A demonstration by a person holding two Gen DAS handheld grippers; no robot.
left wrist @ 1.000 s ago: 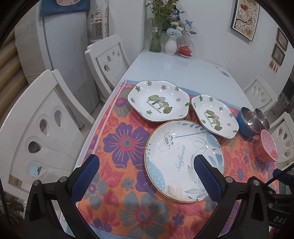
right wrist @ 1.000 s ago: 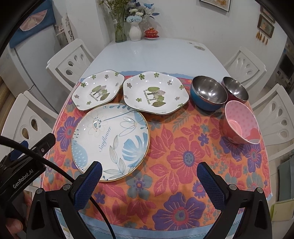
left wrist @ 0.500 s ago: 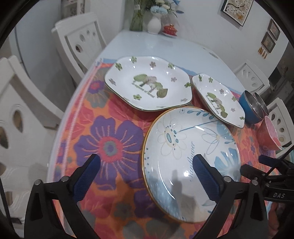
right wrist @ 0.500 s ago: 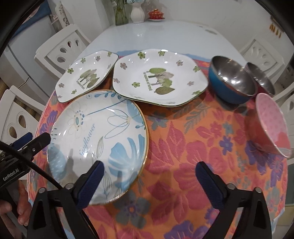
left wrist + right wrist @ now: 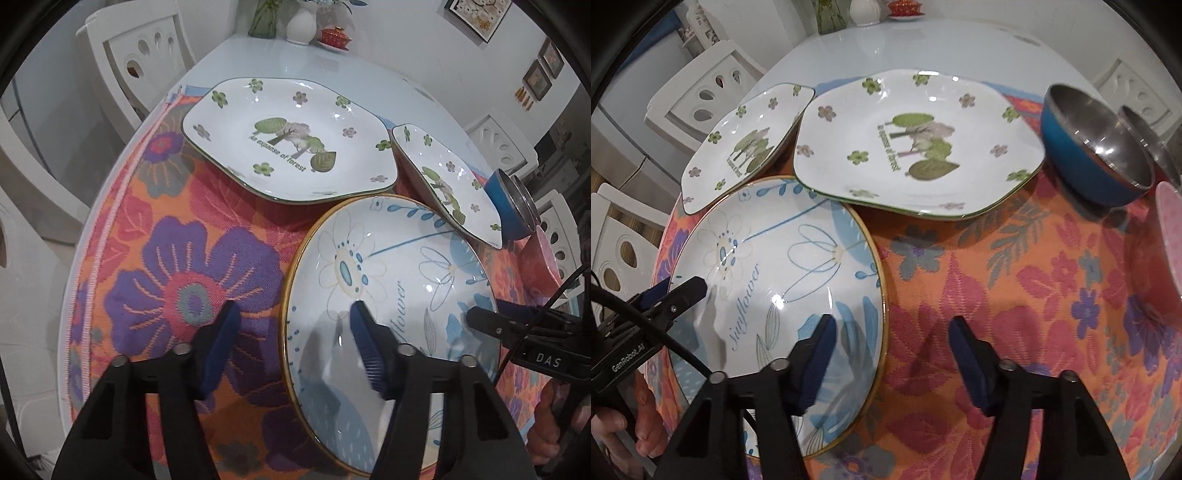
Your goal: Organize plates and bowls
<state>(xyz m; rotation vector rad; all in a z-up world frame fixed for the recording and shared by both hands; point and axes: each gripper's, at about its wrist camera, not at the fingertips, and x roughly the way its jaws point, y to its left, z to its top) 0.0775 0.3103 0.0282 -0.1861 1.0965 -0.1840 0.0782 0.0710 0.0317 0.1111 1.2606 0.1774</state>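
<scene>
Tabletop (image 5: 280,62), pale blue-white, carries a floral cloth (image 5: 177,266) w/ all the dishes on it. Biggest dish: round sunflower plate (image 5: 783,266), gold rim, at the near edge of the cloth. It lies flat; being round it has no long axis, but its "Sunflower" lettering runs roughly toward the far side of the tabletop.

Left gripper (image 5: 291,343) straddles the plate's left rim: one pad over the plate's inside, the other over the cloth outside, rim btwn them. Jaws about half wide and closing; pads not pressing the rim yet.

Right gripper (image 5: 890,354) straddles the opposite rim likewise, inner pad over the blue leaf print, outer pad over the cloth. Jaws half wide, closing, no contact seen.

Behind the round plate: large forest plate (image 5: 919,147), six-sided, long axis across the tabletop, its near edge just beside the sunflower plate's rim, maybe overlapping it. Small forest plate (image 5: 746,147) sits at the large one's side. Blue bowl (image 5: 1097,155), steel-lined, stands upright at the other side, a second steel bowl (image 5: 1148,136) just beyond it, pink bowl (image 5: 1171,229) nearer, at frame edge.
</scene>
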